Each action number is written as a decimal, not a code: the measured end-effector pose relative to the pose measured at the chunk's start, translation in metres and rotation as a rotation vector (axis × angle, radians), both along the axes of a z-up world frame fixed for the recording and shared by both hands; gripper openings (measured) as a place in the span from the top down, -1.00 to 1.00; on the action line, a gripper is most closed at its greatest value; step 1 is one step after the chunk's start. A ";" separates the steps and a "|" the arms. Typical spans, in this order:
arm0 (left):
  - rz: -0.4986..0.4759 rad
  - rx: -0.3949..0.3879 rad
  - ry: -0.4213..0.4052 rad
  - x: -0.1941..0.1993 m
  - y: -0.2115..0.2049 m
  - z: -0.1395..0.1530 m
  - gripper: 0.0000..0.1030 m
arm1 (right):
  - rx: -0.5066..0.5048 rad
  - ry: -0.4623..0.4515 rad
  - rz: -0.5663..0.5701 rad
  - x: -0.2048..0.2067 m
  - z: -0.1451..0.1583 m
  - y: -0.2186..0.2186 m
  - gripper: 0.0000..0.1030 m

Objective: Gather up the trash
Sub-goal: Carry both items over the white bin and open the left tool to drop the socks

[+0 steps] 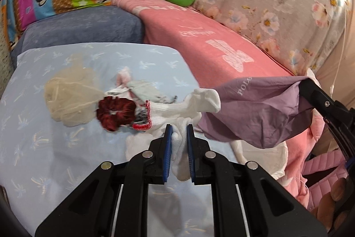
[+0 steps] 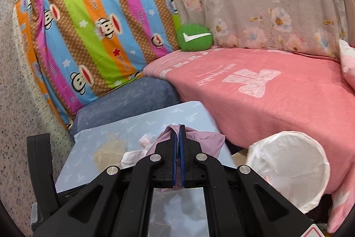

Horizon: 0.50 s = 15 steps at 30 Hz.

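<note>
The purple cloth [image 1: 255, 112], printed with "POLO", is the biggest piece in play: a thin, limp fabric that sags in folds from the right gripper [image 2: 178, 143], whose jaws are closed tight on a pinch of its edge; it hangs in the air over the near corner of the light blue tabletop [image 1: 55, 148], just above the white-lined bin [image 2: 288, 168] that stands beside the pink bed [image 2: 277, 86]. It should weigh next to nothing and cannot break, but a shallow pinch on so slack a sheet could slip, so a bunched fold is the safer hold. The white sock [image 1: 184, 108] with red-stitched cuff is held mid-length by the left gripper [image 1: 179, 137], jaws nearly closed and pressing the knit, both ends drooping; soft, stretchy, light, easily gripped anywhere thick. Still lying on the tabletop are a beige mesh cloth [image 1: 68, 99], flimsy and best taken at a gathered ridge, a crumpled white-and-pink wrapper [image 1: 133, 86], probably crinkly and slick, and a dark red scrunchie [image 1: 115, 112], springy, best pinched across its ring.
</note>
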<state>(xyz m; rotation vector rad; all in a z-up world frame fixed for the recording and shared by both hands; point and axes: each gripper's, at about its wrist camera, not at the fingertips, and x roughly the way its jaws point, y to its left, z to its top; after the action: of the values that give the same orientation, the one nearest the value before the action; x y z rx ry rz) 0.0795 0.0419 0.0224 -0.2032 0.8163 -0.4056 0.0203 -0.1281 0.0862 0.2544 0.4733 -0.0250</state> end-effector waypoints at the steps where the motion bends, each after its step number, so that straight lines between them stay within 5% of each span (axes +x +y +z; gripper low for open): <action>1: -0.014 0.002 -0.004 -0.001 -0.006 0.002 0.75 | 0.000 -0.004 -0.018 -0.004 0.002 -0.010 0.96; 15: -0.246 0.013 -0.021 -0.009 -0.118 0.013 0.74 | -0.004 -0.023 -0.226 -0.044 0.009 -0.130 0.96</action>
<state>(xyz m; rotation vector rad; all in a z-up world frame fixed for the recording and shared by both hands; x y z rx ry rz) 0.0706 -0.0766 0.0357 -0.0865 0.8258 -0.6324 -0.0233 -0.2577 0.0952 0.3033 0.4195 -0.2429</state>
